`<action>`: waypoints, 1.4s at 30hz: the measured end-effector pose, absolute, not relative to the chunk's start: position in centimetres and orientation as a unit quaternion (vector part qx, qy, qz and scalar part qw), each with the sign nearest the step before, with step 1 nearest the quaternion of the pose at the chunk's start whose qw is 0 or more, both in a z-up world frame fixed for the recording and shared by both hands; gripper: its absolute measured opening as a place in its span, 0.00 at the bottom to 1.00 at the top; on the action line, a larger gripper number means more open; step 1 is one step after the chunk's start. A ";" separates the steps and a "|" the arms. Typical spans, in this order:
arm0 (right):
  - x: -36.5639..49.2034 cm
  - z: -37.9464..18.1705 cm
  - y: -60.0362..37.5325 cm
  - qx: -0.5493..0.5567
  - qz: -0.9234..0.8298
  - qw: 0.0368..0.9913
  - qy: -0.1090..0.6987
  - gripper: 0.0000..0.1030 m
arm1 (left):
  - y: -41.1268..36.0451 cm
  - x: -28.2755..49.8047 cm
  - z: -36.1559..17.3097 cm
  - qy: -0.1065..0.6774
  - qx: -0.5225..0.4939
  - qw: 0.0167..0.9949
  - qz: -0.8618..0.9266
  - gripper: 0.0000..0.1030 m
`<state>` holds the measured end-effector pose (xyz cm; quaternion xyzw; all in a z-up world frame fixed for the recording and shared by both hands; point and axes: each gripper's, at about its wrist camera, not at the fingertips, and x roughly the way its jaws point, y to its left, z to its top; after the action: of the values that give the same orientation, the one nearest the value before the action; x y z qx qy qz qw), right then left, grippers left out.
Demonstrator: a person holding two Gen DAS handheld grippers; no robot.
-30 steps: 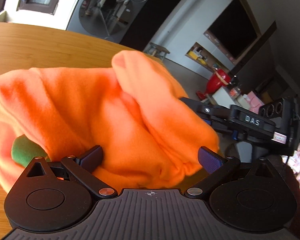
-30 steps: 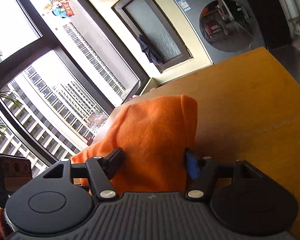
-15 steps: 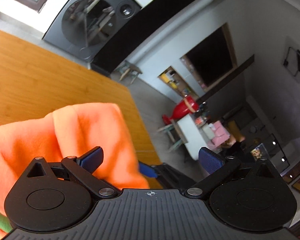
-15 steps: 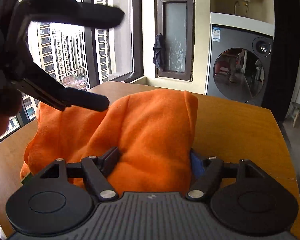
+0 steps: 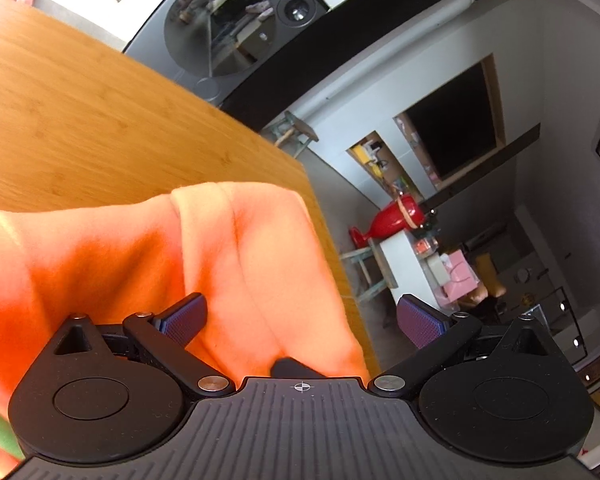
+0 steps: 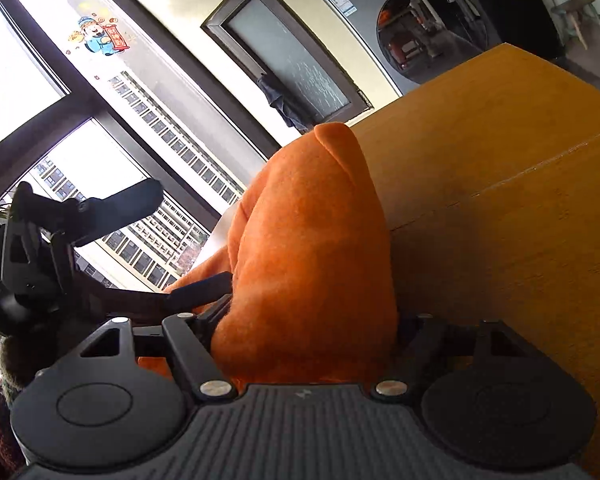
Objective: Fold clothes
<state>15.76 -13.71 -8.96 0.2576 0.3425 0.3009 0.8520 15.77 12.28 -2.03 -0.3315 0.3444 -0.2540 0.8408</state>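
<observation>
Folding looked mid-way: your orange garment hung bunched, no flat fold on desk yet. Left claw stood wide, cloth draped between fingers at lower left of frame. Right claw pinched garment, fabric rising through frame centre, desk at right.

Home, apt in a high-rise. Front-load washer at top centre, wooden table on left, wall TV and red vase at right. Right wrist view: big window at left w/ festive sticker, tower blocks outside.
</observation>
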 end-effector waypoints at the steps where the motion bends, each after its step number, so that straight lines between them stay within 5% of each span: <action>1: 15.7 -9.0 -13.8 0.256 0.302 0.852 0.342 0.68 | 13.0 14.6 -1.2 0.331 -0.321 0.851 -0.250 1.00; 7: 16.0 -8.0 -13.4 0.215 0.310 0.863 0.337 0.62 | 18.8 9.8 -1.8 0.319 -0.324 0.872 -0.181 1.00; 9: 16.0 -6.3 -13.0 0.171 0.309 0.879 0.319 0.57 | 19.8 9.5 -3.0 0.330 -0.343 0.862 -0.176 0.92; 11: 15.7 -3.9 -11.9 0.100 0.306 0.903 0.285 0.55 | 20.4 9.7 -4.4 0.341 -0.363 0.848 -0.181 0.72; 16: 11.8 0.4 -6.3 -0.162 0.306 0.926 0.150 0.54 | 20.5 11.7 -7.9 0.357 -0.430 0.803 -0.209 0.66; 21: 7.1 -3.9 0.2 -0.442 0.303 0.844 0.022 0.54 | 20.9 10.8 -6.9 0.341 -0.430 0.805 -0.227 0.79; 26: 3.6 -10.3 2.7 -0.609 0.282 0.734 -0.107 0.55 | 23.8 6.7 -2.9 0.276 -0.400 0.852 -0.196 0.88; 32: 2.0 -12.3 3.7 -0.666 0.293 0.668 -0.159 0.56 | 23.4 4.6 3.4 0.182 -0.379 0.878 -0.229 0.93; 36: 1.5 -12.9 3.2 -0.681 0.313 0.638 -0.177 0.57 | 19.8 7.7 3.4 0.210 -0.372 0.869 -0.249 0.94; 42: 2.1 -6.2 0.4 -0.538 0.412 0.734 -0.045 0.80 | 18.1 9.4 -1.1 0.276 -0.296 0.897 -0.179 0.87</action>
<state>2.14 0.40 -6.17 -0.5377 -0.0450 0.4120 0.7342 9.40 18.12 -1.12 -0.2965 0.2759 -0.1791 0.8966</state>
